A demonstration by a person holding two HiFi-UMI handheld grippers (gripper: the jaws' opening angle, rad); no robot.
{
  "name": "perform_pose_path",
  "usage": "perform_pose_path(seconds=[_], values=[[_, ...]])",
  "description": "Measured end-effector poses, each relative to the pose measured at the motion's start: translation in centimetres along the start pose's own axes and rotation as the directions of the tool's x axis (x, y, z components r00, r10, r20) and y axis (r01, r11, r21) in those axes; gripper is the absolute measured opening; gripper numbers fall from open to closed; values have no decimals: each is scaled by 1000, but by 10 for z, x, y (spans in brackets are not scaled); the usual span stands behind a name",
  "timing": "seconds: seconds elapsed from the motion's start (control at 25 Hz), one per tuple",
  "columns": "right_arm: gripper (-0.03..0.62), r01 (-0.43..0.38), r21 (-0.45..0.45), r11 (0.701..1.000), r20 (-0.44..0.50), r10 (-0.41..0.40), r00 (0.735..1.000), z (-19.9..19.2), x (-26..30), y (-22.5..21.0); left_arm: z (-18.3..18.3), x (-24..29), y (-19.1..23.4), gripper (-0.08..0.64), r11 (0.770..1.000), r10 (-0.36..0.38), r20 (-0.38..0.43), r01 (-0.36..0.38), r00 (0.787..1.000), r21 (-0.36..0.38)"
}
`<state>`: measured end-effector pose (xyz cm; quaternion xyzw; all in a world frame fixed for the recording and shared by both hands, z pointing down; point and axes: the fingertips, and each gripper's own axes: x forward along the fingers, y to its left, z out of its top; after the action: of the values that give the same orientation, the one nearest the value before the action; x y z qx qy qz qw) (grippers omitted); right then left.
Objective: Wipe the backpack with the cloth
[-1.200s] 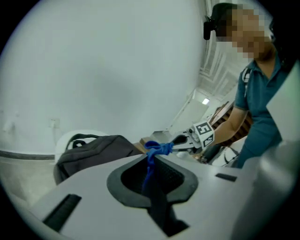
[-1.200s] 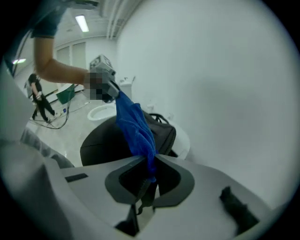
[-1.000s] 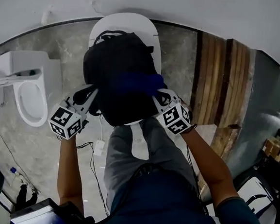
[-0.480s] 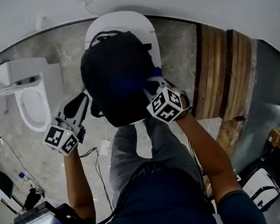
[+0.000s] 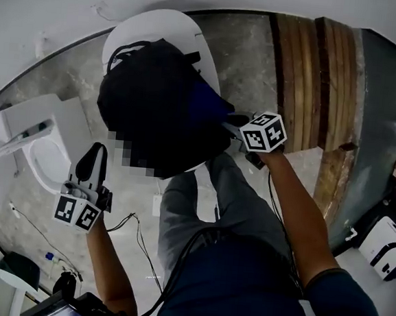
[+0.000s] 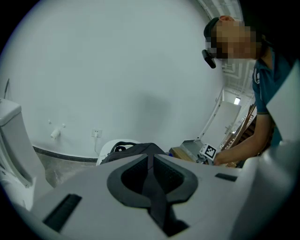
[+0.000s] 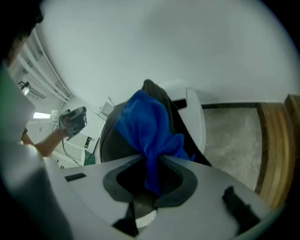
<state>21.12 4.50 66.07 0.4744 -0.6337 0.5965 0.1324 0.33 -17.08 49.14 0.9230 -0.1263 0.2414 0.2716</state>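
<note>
L gripper (image 5: 93,157) is hanging at approx. 8 o'clock of the backpack (image 5: 154,109), clear of it, jaws together w/ nothing held, probably parked out of the wipe path. Backpack is sitting on the white seat (image 5: 144,27), raised for access. At its 3 o'clock, R gripper (image 5: 230,122) is closing its jaws on the blue cloth (image 5: 206,101). A bunched tail is lying between them, and the remainder is draping onto the pack for wiping.
</note>
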Motion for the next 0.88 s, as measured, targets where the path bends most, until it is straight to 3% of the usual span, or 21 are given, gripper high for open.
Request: perform_pose_path(seconds=[0.08, 0.16, 0.24, 0.32, 0.44, 0.52, 0.56, 0.64, 0.76, 0.84, 0.88], values=[[60, 1, 100, 995, -39, 3, 999, -57, -4, -6, -5, 6, -4, 43, 1000, -14, -21, 14, 1000, 4], [60, -22, 264, 964, -25, 30, 999, -104, -2, -14, -8, 12, -10, 43, 1000, -27, -41, 28, 999, 4], [60, -45, 397, 917, 38, 32, 999, -122, -1, -18, -9, 19, -16, 43, 999, -40, -53, 40, 998, 2], [60, -26, 420, 907, 84, -10, 996, -124, -1, -16, -8, 23, -21, 43, 999, -48, -62, 48, 997, 2], [60, -12, 245, 969, 59, -2, 998, -133, 6, 15, -8, 26, -24, 43, 999, -51, -66, 51, 996, 2], [60, -29, 31, 999, 22, 28, 999, -146, 23, 52, -8, 26, -23, 43, 999, -43, -58, 44, 997, 2], [60, -28, -84, 996, 18, 29, 999, -149, 36, 72, -8, 26, -22, 43, 999, -38, -51, 38, 998, -1], [60, -22, -286, 958, 7, 25, 1000, -148, 71, 108, -10, 25, -20, 43, 999, -29, -37, 29, 999, -13], [60, -83, -519, 851, -54, 64, 996, -153, 113, 163, -17, 16, -19, 43, 1000, -18, -29, 17, 999, -26], [60, -128, -619, 775, -109, 77, 991, -159, 131, 191, -22, 5, -18, 42, 1000, -1, -29, 0, 1000, -25], [60, -132, -633, 763, -130, 63, 989, -159, 138, 199, -25, -1, -16, 43, 1000, 8, -29, -8, 1000, -22]])
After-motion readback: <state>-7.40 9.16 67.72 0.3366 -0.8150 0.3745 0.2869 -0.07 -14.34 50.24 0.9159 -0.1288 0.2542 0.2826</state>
